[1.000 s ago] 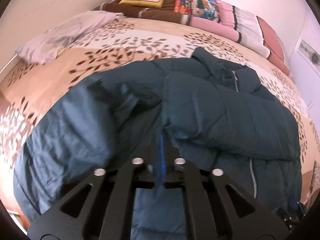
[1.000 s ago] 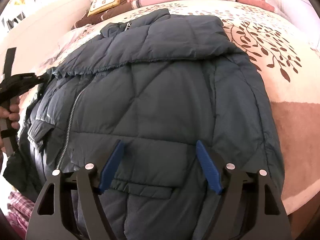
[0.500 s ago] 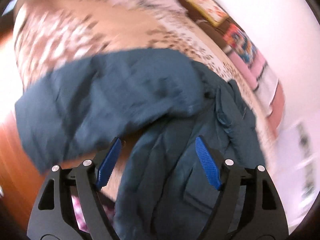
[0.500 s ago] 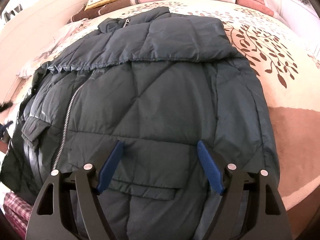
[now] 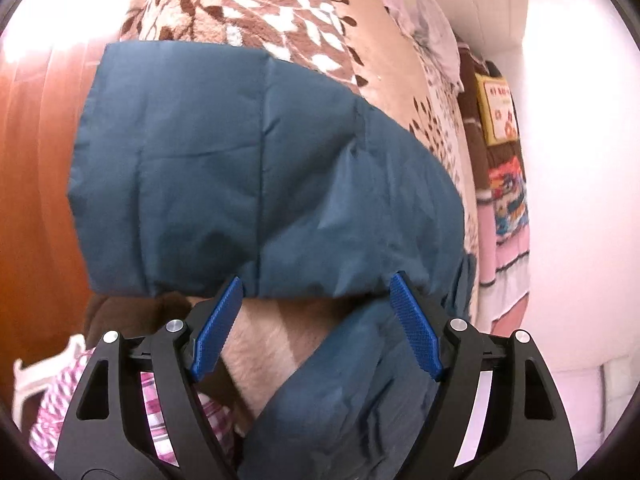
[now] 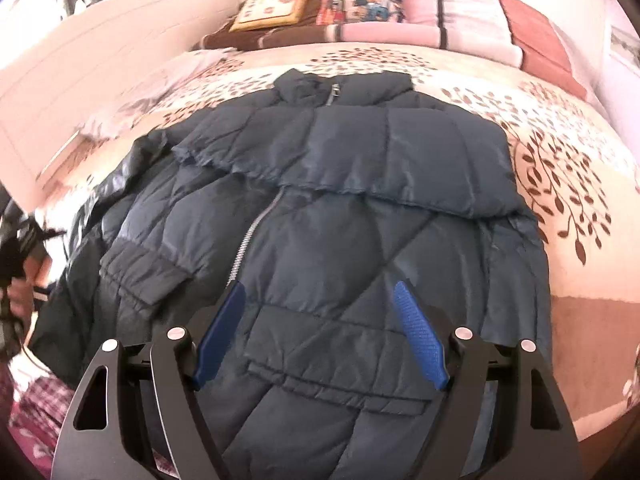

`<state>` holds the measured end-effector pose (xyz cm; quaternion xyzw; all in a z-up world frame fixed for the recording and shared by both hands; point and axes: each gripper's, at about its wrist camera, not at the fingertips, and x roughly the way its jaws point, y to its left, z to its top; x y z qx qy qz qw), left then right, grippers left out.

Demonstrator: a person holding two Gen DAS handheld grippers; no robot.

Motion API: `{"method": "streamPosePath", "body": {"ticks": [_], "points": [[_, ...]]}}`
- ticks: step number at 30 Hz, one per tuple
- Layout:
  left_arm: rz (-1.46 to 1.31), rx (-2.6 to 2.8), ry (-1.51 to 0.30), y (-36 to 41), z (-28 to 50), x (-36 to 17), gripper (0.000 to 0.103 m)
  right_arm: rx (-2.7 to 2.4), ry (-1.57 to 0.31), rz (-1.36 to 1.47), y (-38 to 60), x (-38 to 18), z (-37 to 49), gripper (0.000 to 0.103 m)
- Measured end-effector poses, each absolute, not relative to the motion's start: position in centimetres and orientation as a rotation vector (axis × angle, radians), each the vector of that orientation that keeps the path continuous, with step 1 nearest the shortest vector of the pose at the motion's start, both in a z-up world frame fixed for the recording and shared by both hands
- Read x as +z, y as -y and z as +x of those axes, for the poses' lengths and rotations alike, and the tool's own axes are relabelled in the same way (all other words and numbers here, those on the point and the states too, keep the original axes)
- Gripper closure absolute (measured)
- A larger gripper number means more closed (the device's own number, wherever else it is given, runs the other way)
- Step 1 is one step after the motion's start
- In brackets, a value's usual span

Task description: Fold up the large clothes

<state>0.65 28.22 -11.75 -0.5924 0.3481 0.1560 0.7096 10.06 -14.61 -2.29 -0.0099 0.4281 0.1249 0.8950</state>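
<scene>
Jacket: a dark teal quilted puffer jacket [image 6: 340,216] lies spread front-up across the middle of the right wrist view, collar toward the top of the frame, silver zipper [image 6: 256,232] running down left of centre.
Sleeve: one padded sleeve is folded across the chest in the upper half of that view, its gathered edge lying over the zipper's top.
Jacket, left wrist view: a broad teal panel [image 5: 256,176] fills the centre and upper left, with another fold of it at the lower centre; a strip of bedding shows between them.
Bed: a cream and brown leaf-patterned blanket [image 6: 560,152] covers the bed under the jacket, filling the right side of the right wrist view.
Pillows: colourful cushions and a pink striped pillow [image 6: 440,20] line the top edge.
Left gripper [image 5: 316,328]: black frame with blue ribbed pads, jaws spread wide and released, nothing between the pads, hovering at the panel's lower hem.
Right gripper [image 6: 320,332]: same build, jaws spread wide and empty, poised above the jacket's lower front near a pocket flap [image 6: 336,388].
Lower left corner: pink checked fabric [image 5: 156,412] shows behind the left gripper's frame.
</scene>
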Motion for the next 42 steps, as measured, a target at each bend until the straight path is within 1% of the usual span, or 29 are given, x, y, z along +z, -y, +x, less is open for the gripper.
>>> {"method": "streamPosePath", "body": {"ticks": [6,10,11,13,14,15,16,17,18,19,21,24,27,29,31,34,36,38,40,42], "points": [[-1.492,0.244,-0.796,-27.2,1.7,-13.7,0.027,0.275,-0.909,-0.015,14.1,-2.7,10.0,0.028],[-1.467,0.271,-0.763,-26.7,2.7,-13.1,0.028,0.275,-0.914,-0.012,14.0,-2.9,10.1,0.028],[-1.468,0.291,-0.745,-27.1,2.6,-13.0,0.030,0.274,-0.915,-0.010,14.0,-2.9,10.1,0.028],[-1.474,0.338,-0.723,-27.8,3.0,-13.0,0.038,0.272,-0.916,-0.004,14.1,-3.0,10.1,0.028],[-1.485,0.359,-0.723,-28.1,3.2,-13.2,0.048,0.271,-0.918,-0.002,14.1,-3.0,10.1,0.028],[-1.497,0.366,-0.723,-28.7,3.1,-13.6,0.061,0.271,-0.919,0.001,14.1,-3.0,10.1,0.028],[-1.510,0.383,-0.728,-29.0,3.4,-13.9,0.069,0.271,-0.918,0.001,14.1,-3.1,10.1,0.028],[-1.511,0.397,-0.729,-29.3,3.4,-14.1,0.088,0.271,-0.917,-0.001,14.1,-3.1,10.0,0.028],[-1.498,0.414,-0.727,-29.6,3.5,-14.1,0.096,0.272,-0.917,-0.004,14.1,-3.1,10.1,0.028],[-1.451,0.428,-0.714,-29.8,3.6,-13.5,0.098,0.273,-0.918,-0.005,14.1,-3.1,10.0,0.028],[-1.312,0.469,-0.695,-30.0,3.9,-11.7,0.100,0.276,-0.916,-0.006,14.1,-3.0,10.0,0.028],[-1.036,0.517,-0.632,-29.9,5.1,-7.2,0.100,0.277,-0.919,0.003,14.3,-3.1,10.1,0.028],[-0.686,0.523,-0.533,-28.4,7.2,-1.1,0.100,0.273,-0.919,0.021,14.6,-3.0,10.2,0.028],[-0.527,0.502,-0.477,-27.3,9.2,2.2,0.100,0.269,-0.916,0.036,15.1,-3.0,10.3,0.028],[-0.389,0.453,-0.415,-25.4,10.7,5.5,0.100,0.264,-0.913,0.049,15.6,-3.0,10.2,0.028],[-0.262,0.330,-0.346,-21.6,12.8,8.9,0.100,0.255,-0.915,0.068,16.2,-3.2,10.2,0.028],[-0.186,0.186,-0.324,-17.4,14.4,10.5,0.100,0.250,-0.913,0.076,16.6,-3.2,10.2,0.028],[-0.150,0.048,-0.338,-13.7,15.8,10.8,0.100,0.240,-0.912,0.089,17.2,-3.3,10.2,0.028],[-0.132,-0.089,-0.384,-10.1,16.8,10.1,0.100,0.231,-0.911,0.104,17.8,-3.3,10.3,0.028],[-0.100,-0.214,-0.463,-6.1,17.8,8.2,0.100,0.218,-0.913,0.121,18.6,-3.4,10.4,0.028]]}}
